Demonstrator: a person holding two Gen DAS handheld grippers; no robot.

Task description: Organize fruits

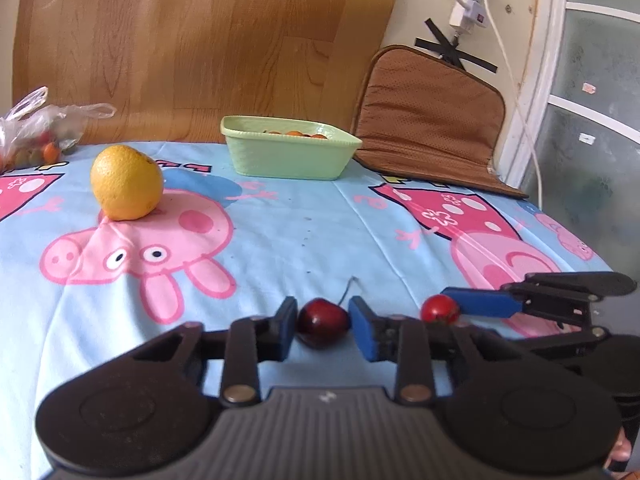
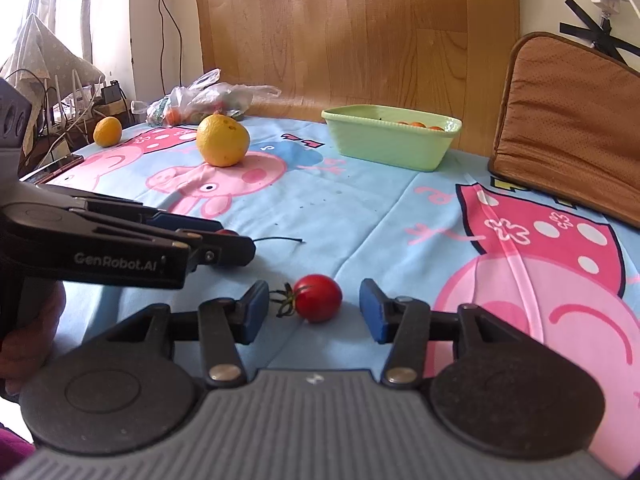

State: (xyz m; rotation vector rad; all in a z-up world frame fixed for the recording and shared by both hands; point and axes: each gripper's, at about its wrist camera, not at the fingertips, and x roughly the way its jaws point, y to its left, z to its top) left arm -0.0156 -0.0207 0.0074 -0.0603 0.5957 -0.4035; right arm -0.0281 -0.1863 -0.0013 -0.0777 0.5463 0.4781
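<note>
Tablecloth (image 1: 304, 208), cartoon-printed, spanning frame. Green basket (image 1: 288, 152), upper centre, oranges inside. Orange (image 1: 126, 182), left. Left gripper (image 1: 323, 326), bottom centre, clamped on cherry (image 1: 322, 322). Right gripper (image 2: 314, 310), jaws apart around tomato (image 2: 320, 298), bottom centre.

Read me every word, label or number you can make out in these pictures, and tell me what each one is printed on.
"GenRobot.AI": white lettering on the black side of the left tongs, seen from the right wrist view.
Dark letters and pink digit-like marks on the cartoon tablecloth: upside down and partly hidden, not readable.
Small white logo on each grey camera housing: a mark, no letters.
</note>
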